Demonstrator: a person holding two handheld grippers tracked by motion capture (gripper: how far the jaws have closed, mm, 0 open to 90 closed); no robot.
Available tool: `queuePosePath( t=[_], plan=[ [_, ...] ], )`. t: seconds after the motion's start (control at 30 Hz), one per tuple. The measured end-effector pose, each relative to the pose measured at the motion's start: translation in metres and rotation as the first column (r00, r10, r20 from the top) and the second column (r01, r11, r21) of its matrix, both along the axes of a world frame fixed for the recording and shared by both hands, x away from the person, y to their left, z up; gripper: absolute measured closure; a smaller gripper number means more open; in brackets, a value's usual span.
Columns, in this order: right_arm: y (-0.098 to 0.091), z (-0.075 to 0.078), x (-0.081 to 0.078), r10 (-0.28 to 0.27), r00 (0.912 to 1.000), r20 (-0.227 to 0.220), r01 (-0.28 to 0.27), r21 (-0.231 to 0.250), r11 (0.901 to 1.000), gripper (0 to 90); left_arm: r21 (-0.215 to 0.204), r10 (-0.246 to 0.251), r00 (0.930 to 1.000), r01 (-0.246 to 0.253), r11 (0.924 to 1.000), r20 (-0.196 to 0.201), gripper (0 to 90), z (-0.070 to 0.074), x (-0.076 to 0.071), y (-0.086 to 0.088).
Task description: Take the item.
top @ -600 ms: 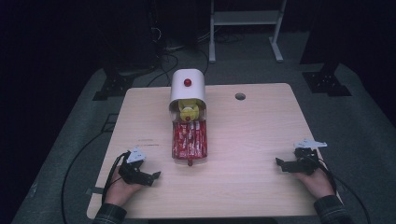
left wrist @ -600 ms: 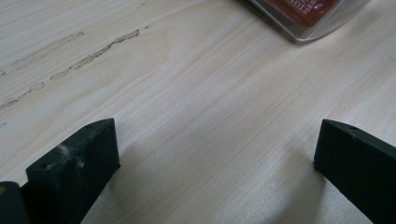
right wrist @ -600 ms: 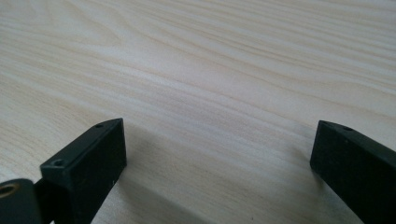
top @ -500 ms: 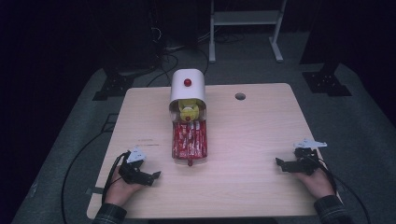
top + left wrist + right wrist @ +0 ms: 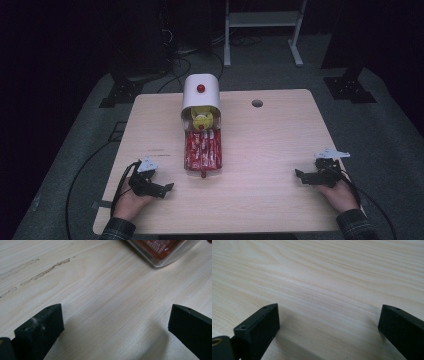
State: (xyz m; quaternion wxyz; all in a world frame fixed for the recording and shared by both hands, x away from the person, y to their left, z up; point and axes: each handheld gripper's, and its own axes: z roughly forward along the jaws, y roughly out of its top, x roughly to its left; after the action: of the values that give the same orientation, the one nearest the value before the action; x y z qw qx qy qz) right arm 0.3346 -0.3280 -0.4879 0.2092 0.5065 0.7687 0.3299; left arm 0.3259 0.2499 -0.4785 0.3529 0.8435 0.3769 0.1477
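1. The left gripper rests low on the table near the front left corner, held in the person's left hand. Its jaws are spread wide with only bare wood between them, as the left gripper view shows.
2. The right gripper sits near the front right corner in the right hand, well apart from the left one. Its jaws are spread wide too, with nothing between them in the right gripper view.
3. The tray with red packets lies in the middle of the table, slightly left of centre, its near end just beyond and to the right of the left gripper. A corner of that tray shows at the top of the left gripper view (blurred, but the red shows through).
4. At the tray's far end stands a white box with a red knob, and a yellow toy sits at its open front.
5. A small round hole marks the far part of the table, to the right of the box.
6. The whole right half of the tabletop is open wood between the tray and the right gripper, and both hands stay close to the front edge.
7. Beyond the far edge, a white metal frame stands on the dark floor.
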Motion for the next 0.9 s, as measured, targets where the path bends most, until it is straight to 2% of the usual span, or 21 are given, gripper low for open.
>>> queuePosePath(
  t=[0.33,0.7,0.9],
  plan=[
    [0.0,0.0,0.0,0.004,1.0,0.001,-0.004,0.0,1.0,2.9,-0.027,-0.01,0.9999,0.01,0.9996,-0.007,0.0,0.007,-0.001,-0.004],
    [0.0,0.0,0.0,0.006,1.0,0.0,-0.006,0.0,1.0,2.9,-0.032,-0.014,0.9999,0.015,0.9994,0.01,0.0,0.014,0.0,-0.007],
    [0.0,0.0,0.0,0.006,1.0,0.001,-0.006,-0.001,1.0,2.9,-0.058,-0.012,0.9998,0.012,0.9982,0.013,0.0,0.02,0.002,-0.006]
  ],
)
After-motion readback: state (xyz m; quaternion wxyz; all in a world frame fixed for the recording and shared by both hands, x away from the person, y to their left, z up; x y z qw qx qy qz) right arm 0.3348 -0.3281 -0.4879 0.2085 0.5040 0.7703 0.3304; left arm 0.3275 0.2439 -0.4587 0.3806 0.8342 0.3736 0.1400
